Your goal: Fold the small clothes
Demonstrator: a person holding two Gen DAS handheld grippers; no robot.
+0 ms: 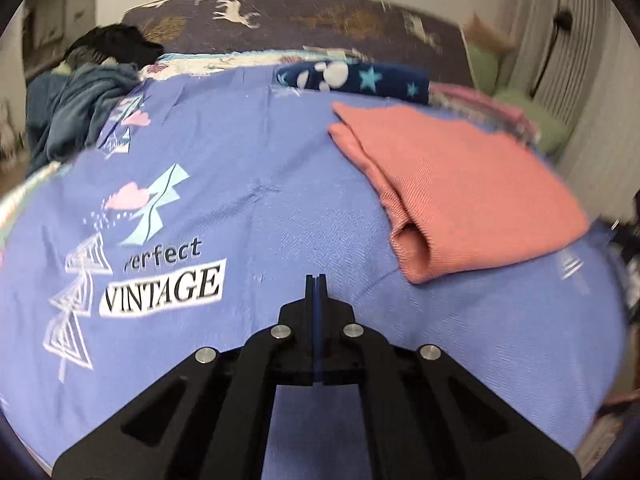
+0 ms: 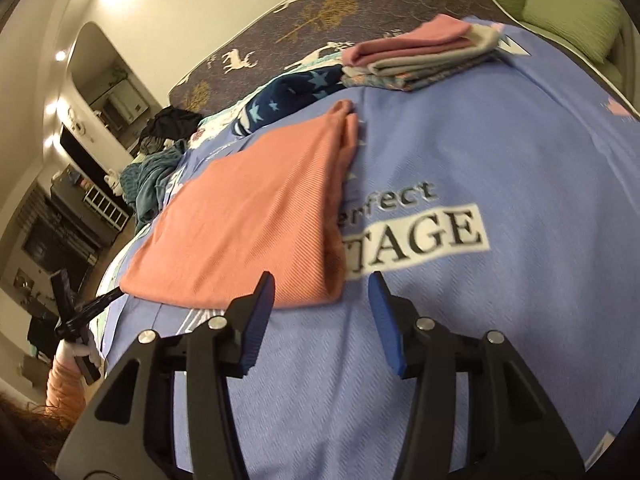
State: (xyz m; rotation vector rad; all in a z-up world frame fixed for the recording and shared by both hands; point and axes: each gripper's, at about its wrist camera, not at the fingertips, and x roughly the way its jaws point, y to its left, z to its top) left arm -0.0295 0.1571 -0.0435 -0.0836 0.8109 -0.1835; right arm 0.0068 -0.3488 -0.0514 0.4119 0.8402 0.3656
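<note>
A bed spread with a periwinkle sheet [image 1: 248, 184] printed "perfect VINTAGE" fills both views. On the sheet lies a folded salmon garment [image 2: 248, 216], its edge covering the start of the lettering. Beyond the garment sit a navy star-print cloth [image 1: 352, 76] and a stack of folded clothes [image 2: 420, 56]. The left claw [image 1: 316, 284] is closed on nothing above the sheet; the right claw [image 2: 320, 288] is spread wide just short of the garment's near edge.
</note>
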